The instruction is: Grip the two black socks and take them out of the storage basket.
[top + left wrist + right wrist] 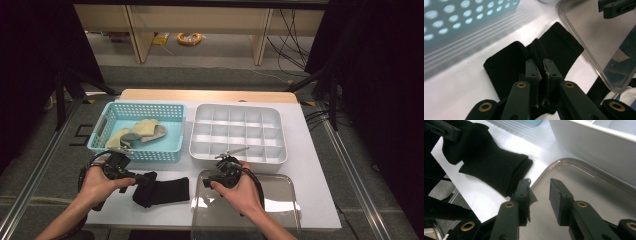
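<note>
A black sock [165,191] lies on the white table near its front edge, cuff toward the right. In the left gripper view the left gripper [541,67] is shut on a raised fold of that black sock [509,62]. From above, the left gripper [144,179] sits at the sock's left end, held by a hand. The right gripper [220,171] hovers over the left edge of a clear plastic lid [280,200]. Its own view has the right gripper [539,192] open with nothing between the pads. The sock's cuff [496,167] lies just left of it.
A light blue basket [172,150] at the back left holds several pale socks [145,127]. Right of it stands a white compartment tray [237,157]. The clear lid [586,182] lies in front of the white tray [599,135]. The table's front edge is close behind both hands.
</note>
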The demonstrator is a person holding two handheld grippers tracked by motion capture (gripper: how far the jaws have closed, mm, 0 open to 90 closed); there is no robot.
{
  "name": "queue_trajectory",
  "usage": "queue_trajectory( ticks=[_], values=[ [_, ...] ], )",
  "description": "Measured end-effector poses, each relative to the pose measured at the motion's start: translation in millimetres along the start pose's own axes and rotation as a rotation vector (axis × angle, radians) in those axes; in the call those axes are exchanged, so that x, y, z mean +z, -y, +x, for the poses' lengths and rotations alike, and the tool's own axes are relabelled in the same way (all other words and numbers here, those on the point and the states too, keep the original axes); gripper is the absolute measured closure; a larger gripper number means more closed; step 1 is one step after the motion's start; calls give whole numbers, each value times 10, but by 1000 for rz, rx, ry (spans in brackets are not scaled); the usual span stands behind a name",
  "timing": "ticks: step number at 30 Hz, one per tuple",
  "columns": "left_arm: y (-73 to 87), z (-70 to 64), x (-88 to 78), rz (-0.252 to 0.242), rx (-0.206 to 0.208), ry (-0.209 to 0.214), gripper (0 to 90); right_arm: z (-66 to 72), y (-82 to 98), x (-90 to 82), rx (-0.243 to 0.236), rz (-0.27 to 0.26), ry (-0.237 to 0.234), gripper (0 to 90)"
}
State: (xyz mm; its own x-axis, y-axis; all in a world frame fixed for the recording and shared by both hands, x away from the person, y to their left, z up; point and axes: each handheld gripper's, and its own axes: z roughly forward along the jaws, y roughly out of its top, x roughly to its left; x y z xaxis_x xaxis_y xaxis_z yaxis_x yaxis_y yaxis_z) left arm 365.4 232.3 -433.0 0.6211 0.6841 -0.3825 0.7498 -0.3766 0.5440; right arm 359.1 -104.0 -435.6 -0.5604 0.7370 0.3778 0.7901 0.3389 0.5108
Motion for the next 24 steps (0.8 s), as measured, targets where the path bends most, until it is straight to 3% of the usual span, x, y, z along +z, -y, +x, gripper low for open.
queue_trajectory(
  ticks=[1, 6, 12, 14, 15, 16, 18, 20, 22, 23, 24],
  values=[
    [-16, -17, 14, 1, 4, -3, 832, 12, 1, -7, 17, 7, -3, 702],
    [-102, -110, 116, -7, 21, 2, 831, -6, -3, -14, -5, -8, 0, 701],
    [-167, -159, 294, 43, 44, -19, 829, 0, 3, -19, 7, -5, 4, 699],
    [-182, -165, 352, 51, 47, -7, 827, -3, 3, -17, 6, -5, 4, 697],
    [-198, -153, 350, 89, 89, -20, 827, -13, 2, -16, -7, -9, 8, 697],
    [-197, -185, 392, 62, 60, -15, 826, -12, 2, -15, -5, -9, 9, 697],
    [-219, -187, 408, 94, 99, -17, 825, -14, 2, -14, -7, -8, 8, 697],
    [-225, -228, 453, 76, 74, -20, 823, -22, 1, -10, -21, -12, -5, 696],
    [-229, -223, 481, 85, 81, -23, 820, -13, 6, -14, -6, -7, 2, 696],
    [-235, -191, 479, 119, 115, -17, 817, -14, 8, -15, -4, -4, 7, 695],
    [-227, -196, 496, 114, 107, -21, 814, -14, 9, -14, -3, -3, 10, 695]
  ],
)
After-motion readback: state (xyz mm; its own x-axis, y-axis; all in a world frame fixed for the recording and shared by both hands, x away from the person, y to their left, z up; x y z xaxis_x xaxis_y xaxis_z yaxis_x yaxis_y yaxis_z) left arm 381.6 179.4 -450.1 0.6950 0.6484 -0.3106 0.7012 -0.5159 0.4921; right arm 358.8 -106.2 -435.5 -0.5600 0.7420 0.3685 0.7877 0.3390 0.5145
